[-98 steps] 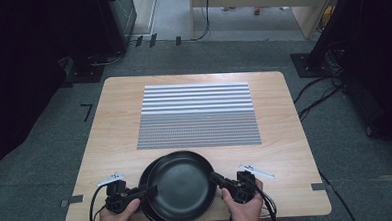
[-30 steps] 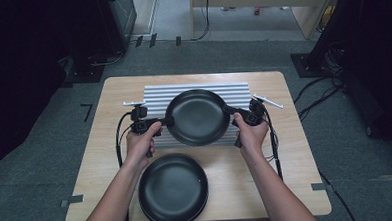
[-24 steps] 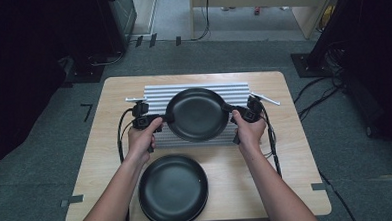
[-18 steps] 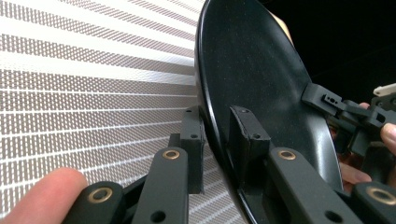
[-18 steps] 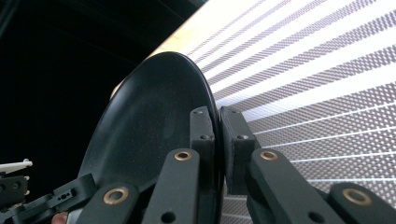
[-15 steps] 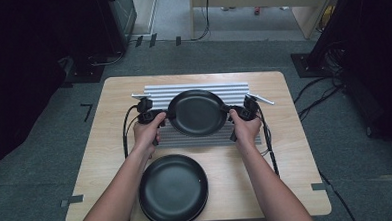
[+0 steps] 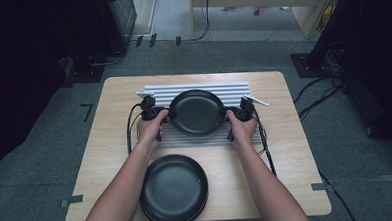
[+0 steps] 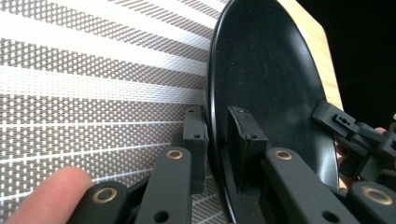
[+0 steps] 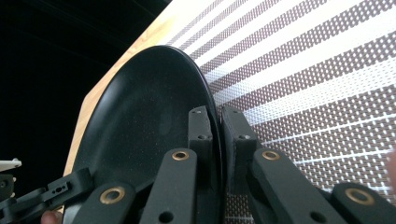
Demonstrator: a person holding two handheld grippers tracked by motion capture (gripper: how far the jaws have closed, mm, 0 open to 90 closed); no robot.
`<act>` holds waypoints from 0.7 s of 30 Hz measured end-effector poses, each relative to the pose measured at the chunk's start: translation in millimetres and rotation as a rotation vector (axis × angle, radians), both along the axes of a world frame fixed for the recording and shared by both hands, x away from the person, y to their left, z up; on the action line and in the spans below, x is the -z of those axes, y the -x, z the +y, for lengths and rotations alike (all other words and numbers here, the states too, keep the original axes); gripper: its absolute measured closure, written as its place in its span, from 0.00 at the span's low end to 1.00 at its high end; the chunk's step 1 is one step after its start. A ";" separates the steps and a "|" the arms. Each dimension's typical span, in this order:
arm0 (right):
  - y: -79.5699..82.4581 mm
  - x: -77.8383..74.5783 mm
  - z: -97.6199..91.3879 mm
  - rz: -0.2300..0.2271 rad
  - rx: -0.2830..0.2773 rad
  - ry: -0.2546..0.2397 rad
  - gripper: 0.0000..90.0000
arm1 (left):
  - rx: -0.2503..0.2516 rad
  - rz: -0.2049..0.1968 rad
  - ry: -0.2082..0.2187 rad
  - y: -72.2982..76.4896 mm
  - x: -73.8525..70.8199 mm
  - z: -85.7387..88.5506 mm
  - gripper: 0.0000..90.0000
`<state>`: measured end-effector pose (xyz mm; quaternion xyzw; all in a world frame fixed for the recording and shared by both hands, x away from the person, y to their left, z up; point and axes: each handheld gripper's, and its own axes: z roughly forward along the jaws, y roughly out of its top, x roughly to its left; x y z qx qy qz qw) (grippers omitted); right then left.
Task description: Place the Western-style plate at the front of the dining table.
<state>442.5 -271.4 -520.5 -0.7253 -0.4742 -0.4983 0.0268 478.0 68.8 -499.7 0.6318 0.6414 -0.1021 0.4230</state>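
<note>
A black plate (image 7: 197,112) hangs level over the striped placemat (image 7: 203,88), held by its rim from both sides. My left gripper (image 7: 166,113) is shut on the plate's left edge, and the left gripper view shows its pads (image 8: 195,140) clamping the black plate (image 8: 271,84). My right gripper (image 7: 229,114) is shut on the opposite edge, its pads (image 9: 201,135) pressing the black plate (image 9: 144,121). Whether the plate touches the mat I cannot tell. A second black plate (image 7: 173,189) lies at the table's near edge.
The placemat (image 8: 93,93) covers the far middle of the wooden table (image 7: 296,151). Cables trail from both grippers across the wood. The person's forearms pass on either side of the near plate. Dark equipment and cables stand on the floor around the table.
The held plate was lifted off the near plate and carried out over the placemat. Over the last second both hands have moved it slightly farther away and lower.
</note>
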 end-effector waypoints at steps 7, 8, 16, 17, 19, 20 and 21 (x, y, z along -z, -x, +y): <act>-1.3 5.7 0.0 0.012 0.001 0.022 0.92 | 0.004 0.021 -0.014 -2.2 6.8 -4.2 0.86; -1.3 5.7 0.0 0.012 0.001 0.022 0.92 | 0.004 0.021 -0.014 -2.2 6.8 -4.2 0.86; -0.8 4.3 2.5 -0.043 0.012 0.034 0.73 | -0.015 -0.004 0.131 -3.6 16.8 7.1 0.67; -0.8 4.3 2.5 -0.043 0.012 0.034 0.73 | -0.015 -0.004 0.131 -3.6 16.8 7.1 0.63; 1.3 0.4 2.2 -0.070 0.019 0.121 0.66 | -0.026 -0.083 0.093 0.6 8.3 10.5 0.56; 1.9 -0.3 1.5 -0.074 0.016 0.144 0.65 | -0.021 -0.109 0.076 2.5 5.7 12.0 0.55; 1.9 -0.3 1.5 -0.074 0.016 0.144 0.65 | -0.021 -0.109 0.076 2.5 5.7 12.0 0.54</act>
